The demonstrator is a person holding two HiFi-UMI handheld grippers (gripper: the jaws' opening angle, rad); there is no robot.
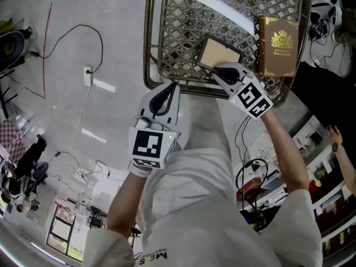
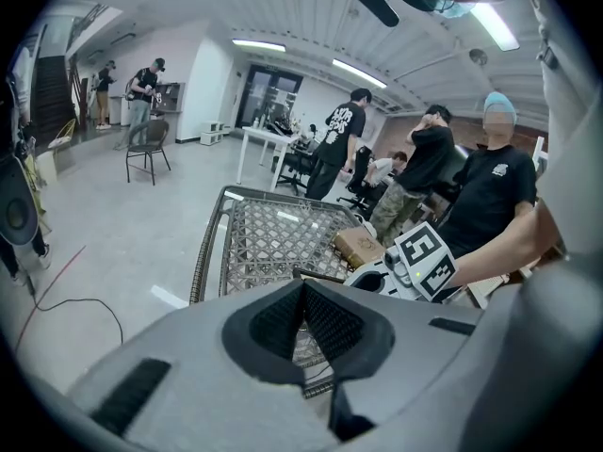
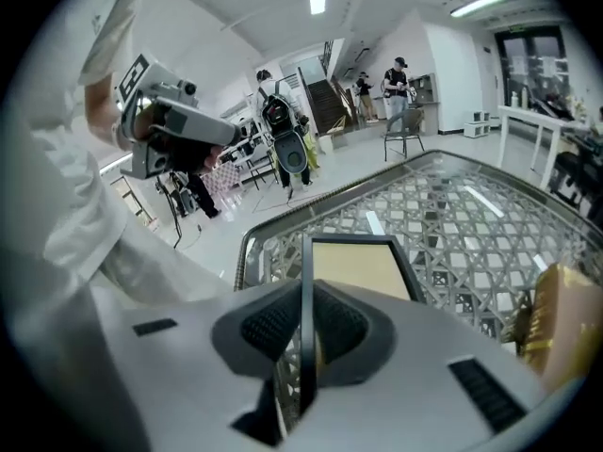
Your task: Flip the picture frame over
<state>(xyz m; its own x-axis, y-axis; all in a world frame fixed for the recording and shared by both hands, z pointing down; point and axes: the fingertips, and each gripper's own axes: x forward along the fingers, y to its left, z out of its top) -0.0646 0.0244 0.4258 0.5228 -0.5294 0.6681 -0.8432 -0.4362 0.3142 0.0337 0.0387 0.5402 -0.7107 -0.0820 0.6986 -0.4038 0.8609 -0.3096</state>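
Our right hand-held gripper point(image 1: 218, 71) clamps the picture frame point(image 1: 221, 53) by its near edge, the frame reaching ahead over the table point(image 1: 149, 43). It looks stiff, light and likely fragile, so we grip the rim only. Our left hand-held gripper point(image 1: 168, 93) is closed and empty.

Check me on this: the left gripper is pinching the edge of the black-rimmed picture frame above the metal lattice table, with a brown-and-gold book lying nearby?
No: the right gripper pinches the black-rimmed picture frame by its edge, as the right gripper view shows; the left gripper is shut on nothing. The metal lattice table and the brown-and-gold book nearby are as you said.
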